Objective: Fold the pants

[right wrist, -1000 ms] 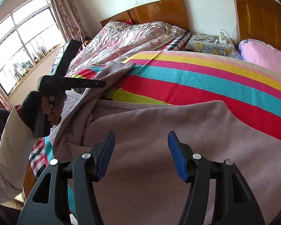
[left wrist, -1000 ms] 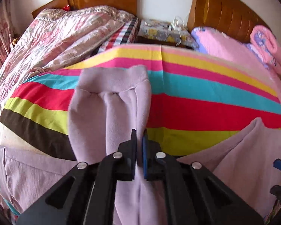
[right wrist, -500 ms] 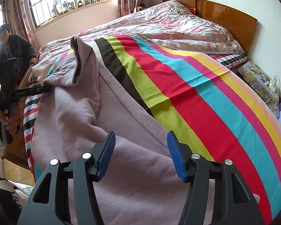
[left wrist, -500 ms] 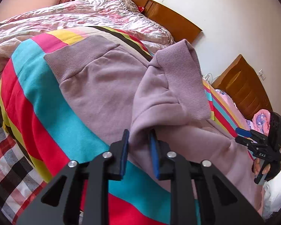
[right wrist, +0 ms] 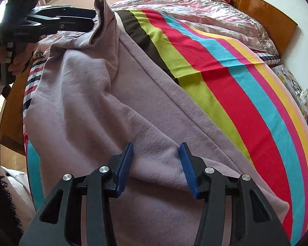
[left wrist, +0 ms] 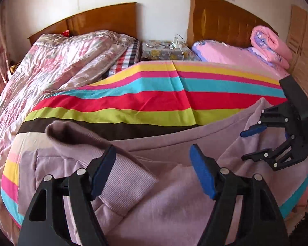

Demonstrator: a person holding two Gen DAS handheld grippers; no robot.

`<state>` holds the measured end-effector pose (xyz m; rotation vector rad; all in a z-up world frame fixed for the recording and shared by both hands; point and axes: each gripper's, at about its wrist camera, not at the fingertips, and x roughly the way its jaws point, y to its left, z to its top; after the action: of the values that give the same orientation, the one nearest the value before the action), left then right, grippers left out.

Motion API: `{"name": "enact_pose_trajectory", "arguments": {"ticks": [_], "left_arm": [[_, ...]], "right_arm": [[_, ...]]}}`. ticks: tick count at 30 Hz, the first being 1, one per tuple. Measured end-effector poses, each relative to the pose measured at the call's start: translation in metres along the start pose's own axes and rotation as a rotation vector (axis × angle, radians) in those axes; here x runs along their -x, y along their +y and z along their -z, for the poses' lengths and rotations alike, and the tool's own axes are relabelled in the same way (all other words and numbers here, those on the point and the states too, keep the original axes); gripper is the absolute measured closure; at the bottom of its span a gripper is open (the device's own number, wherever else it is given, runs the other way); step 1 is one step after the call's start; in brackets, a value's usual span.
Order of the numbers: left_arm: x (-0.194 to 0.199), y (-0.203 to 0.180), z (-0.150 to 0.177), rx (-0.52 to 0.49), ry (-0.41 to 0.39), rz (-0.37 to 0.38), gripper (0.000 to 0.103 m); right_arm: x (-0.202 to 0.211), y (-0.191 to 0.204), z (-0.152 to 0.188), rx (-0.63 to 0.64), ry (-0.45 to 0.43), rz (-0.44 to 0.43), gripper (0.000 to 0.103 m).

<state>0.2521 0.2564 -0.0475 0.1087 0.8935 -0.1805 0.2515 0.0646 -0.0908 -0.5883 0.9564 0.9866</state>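
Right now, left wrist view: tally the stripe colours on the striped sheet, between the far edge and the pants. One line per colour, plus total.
On the striped sheet, far edge down to the pants:
Yellow: 1
Pink: 1
Turquoise: 1
Red: 1
Lime green: 1
Dark brown: 1
Total: 6 bands

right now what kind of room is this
A home bedroom, most likely. Two wooden headboards stand against the wall, a floral quilt lies heaped on the far bed, and a rolled pink blanket rests on the other. The pants lie on a striped bedspread.
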Motion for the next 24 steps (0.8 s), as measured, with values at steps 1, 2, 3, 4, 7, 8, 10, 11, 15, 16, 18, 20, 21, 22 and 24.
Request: {"name": "enact_pose_trajectory", "arguments": {"ticks": [1, 2, 3, 4, 7, 8, 10, 11, 15, 16, 18, 20, 21, 22, 24], "left_arm": [[-0.018, 0.003, -0.007, -0.060, 0.043, -0.003, 0.041], [-0.030, 0.004, -0.011, -0.115, 0.090, -0.004, 0.045], [-0.040, 0.004, -0.011, -0.165, 0.134, 0.014, 0.051], [-0.047, 0.004, -0.011, -0.211, 0.161, 0.044, 0.057], [-0.060, 0.008, -0.008, -0.339, 0.220, 0.110, 0.065], [-0.063, 0.009, -0.008, -0.374, 0.238, 0.127, 0.068], [-0.070, 0.011, -0.003, -0.423, 0.278, 0.151, 0.074], [-0.073, 0.009, 0.000, -0.445, 0.299, 0.155, 0.075], [-0.081, 0.011, 0.008, -0.499, 0.336, 0.191, 0.076], [-0.080, 0.010, 0.011, -0.523, 0.335, 0.193, 0.077], [-0.077, 0.010, 0.013, -0.560, 0.344, 0.200, 0.078], [-0.079, 0.010, 0.015, -0.592, 0.342, 0.196, 0.076], [-0.081, 0.009, 0.014, -0.603, 0.340, 0.190, 0.075], [-0.082, 0.007, 0.014, -0.613, 0.335, 0.179, 0.074], [-0.083, 0.000, 0.015, -0.659, 0.327, 0.142, 0.074]], "right_arm": [[0.000, -0.001, 0.000, 0.000, -0.002, -0.002, 0.054], [0.000, -0.002, 0.000, -0.001, -0.004, -0.006, 0.054], [0.002, -0.003, -0.001, -0.001, -0.011, -0.009, 0.054], [0.005, -0.005, -0.002, 0.003, -0.022, -0.011, 0.054], [0.012, -0.014, -0.006, -0.005, -0.059, -0.036, 0.054], [0.012, -0.016, -0.007, 0.000, -0.064, -0.041, 0.054], [0.008, -0.019, -0.009, 0.014, -0.057, -0.043, 0.055], [0.004, -0.021, -0.010, 0.019, -0.048, -0.047, 0.056], [-0.009, -0.024, -0.009, 0.045, -0.028, -0.088, 0.057], [-0.009, -0.026, -0.008, 0.042, -0.037, -0.099, 0.057], [-0.009, -0.029, -0.006, 0.038, -0.051, -0.120, 0.057], [-0.010, -0.031, -0.005, 0.045, -0.064, -0.131, 0.057], [-0.010, -0.031, -0.004, 0.045, -0.067, -0.134, 0.057], [-0.010, -0.031, -0.004, 0.045, -0.069, -0.132, 0.057], [-0.009, -0.028, -0.004, 0.047, -0.070, -0.117, 0.058]]}}
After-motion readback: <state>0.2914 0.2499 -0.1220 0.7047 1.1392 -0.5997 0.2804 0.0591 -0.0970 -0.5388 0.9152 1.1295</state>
